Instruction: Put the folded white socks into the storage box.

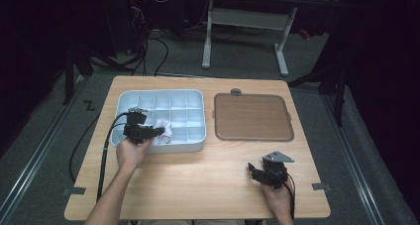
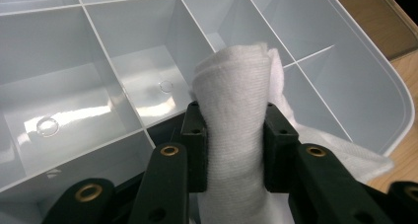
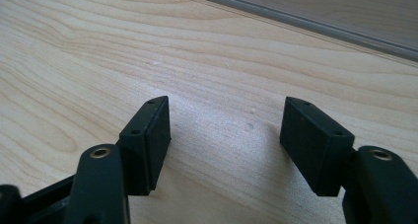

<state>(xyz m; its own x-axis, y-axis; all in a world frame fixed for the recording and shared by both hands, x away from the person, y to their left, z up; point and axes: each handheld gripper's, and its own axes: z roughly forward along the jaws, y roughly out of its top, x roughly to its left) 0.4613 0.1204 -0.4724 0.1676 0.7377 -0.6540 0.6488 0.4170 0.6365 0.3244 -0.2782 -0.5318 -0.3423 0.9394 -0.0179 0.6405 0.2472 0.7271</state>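
White folded cloth (image 2: 236, 110) clamped over pale grey plastic divided tray (image 2: 88, 86).
The cloth is pinched between the left gripper (image 2: 235, 135) pads; the right gripper (image 3: 226, 140), beside the tray, is held open.

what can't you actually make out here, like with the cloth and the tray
- White cloth: in the left gripper view its lower end is cut off by the bottom edge and hidden between the jaws of the left gripper.
- Divided tray: in the high view the left gripper and hand cover its near left compartments.
- Brown lid: whether it has a latch is too small to tell.
- Right gripper: the table beneath its body is hidden.
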